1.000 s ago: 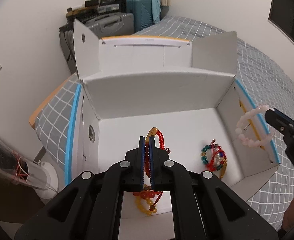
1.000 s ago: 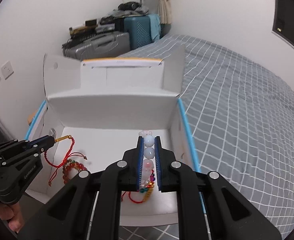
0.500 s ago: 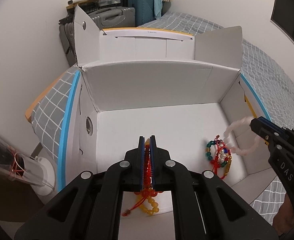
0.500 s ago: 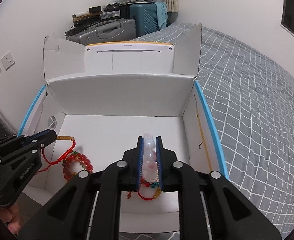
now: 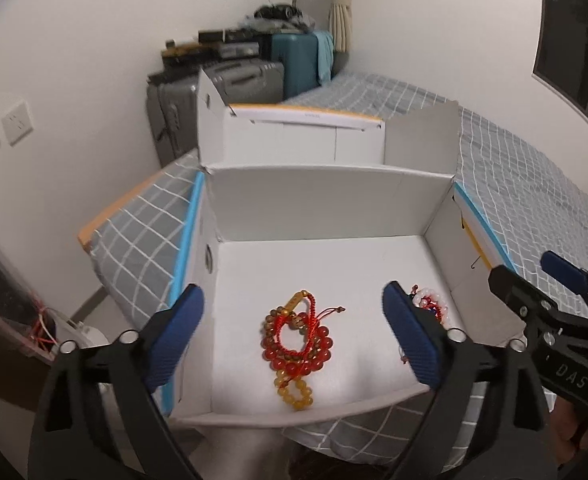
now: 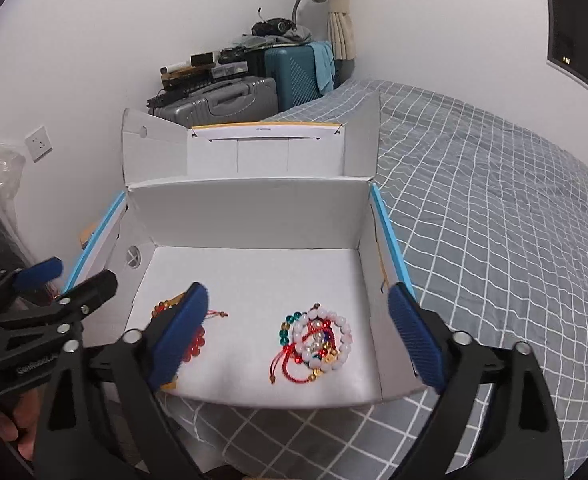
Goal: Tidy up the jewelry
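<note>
An open white box [image 5: 326,196] [image 6: 250,212] lies on the bed. On its floor at the left is a pile of red and amber bead bracelets [image 5: 296,344], partly hidden in the right wrist view [image 6: 166,304]. At the right is a pile with a pale pink bead bracelet [image 6: 320,340] on top, half hidden in the left wrist view [image 5: 430,300]. My left gripper [image 5: 292,336] is open and empty above the red pile. My right gripper [image 6: 298,336] is open and empty above the pink pile.
The box's lid flaps [image 6: 262,148] stand up behind it. The grey checked bedspread [image 6: 494,208] spreads to the right. Suitcases [image 6: 230,96] and clutter stand against the far wall. The bed's left edge [image 5: 134,216] drops to the floor.
Both grippers opened and drew back. The red string bracelet dropped onto the left pile and the pink bead bracelet onto the right pile.
</note>
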A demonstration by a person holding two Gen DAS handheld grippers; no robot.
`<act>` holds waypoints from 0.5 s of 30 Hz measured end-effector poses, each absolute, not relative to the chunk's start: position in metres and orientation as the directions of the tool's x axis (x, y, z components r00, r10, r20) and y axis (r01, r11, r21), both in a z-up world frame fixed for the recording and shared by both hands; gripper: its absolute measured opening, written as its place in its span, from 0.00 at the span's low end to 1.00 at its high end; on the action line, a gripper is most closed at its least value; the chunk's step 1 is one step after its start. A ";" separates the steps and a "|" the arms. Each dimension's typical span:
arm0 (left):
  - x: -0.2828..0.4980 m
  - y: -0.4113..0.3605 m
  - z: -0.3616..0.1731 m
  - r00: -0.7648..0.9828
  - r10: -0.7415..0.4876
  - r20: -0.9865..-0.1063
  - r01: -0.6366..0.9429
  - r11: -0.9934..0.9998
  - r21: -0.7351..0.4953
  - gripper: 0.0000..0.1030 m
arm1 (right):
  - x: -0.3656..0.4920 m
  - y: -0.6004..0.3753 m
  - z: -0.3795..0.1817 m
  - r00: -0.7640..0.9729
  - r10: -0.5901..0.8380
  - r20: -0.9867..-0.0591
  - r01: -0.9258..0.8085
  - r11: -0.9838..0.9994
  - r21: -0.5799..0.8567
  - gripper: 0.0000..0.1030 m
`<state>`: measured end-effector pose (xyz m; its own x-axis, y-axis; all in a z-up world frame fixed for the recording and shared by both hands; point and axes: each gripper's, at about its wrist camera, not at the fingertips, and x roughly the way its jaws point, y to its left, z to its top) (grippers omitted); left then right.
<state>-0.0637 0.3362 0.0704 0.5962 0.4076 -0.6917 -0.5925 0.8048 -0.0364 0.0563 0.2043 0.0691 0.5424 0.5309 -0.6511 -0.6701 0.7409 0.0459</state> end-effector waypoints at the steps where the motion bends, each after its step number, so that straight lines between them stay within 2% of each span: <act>1: -0.067 0.333 0.072 0.600 0.413 -0.686 -0.592 0.805 -0.034 0.94 | 0.052 0.200 0.069 0.546 0.532 -0.647 -0.668 0.743 0.046 0.91; 15: -0.115 0.293 0.059 0.625 0.413 -0.663 -0.584 0.811 -0.045 0.94 | 0.008 0.154 0.043 0.555 0.522 -0.648 -0.657 0.753 0.044 0.93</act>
<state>-0.1149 0.2927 0.0592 0.6249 0.4130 -0.6625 -0.5839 0.8106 -0.0454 0.0076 0.1539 0.0430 0.5552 0.5219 -0.6475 -0.6568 0.7528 0.0436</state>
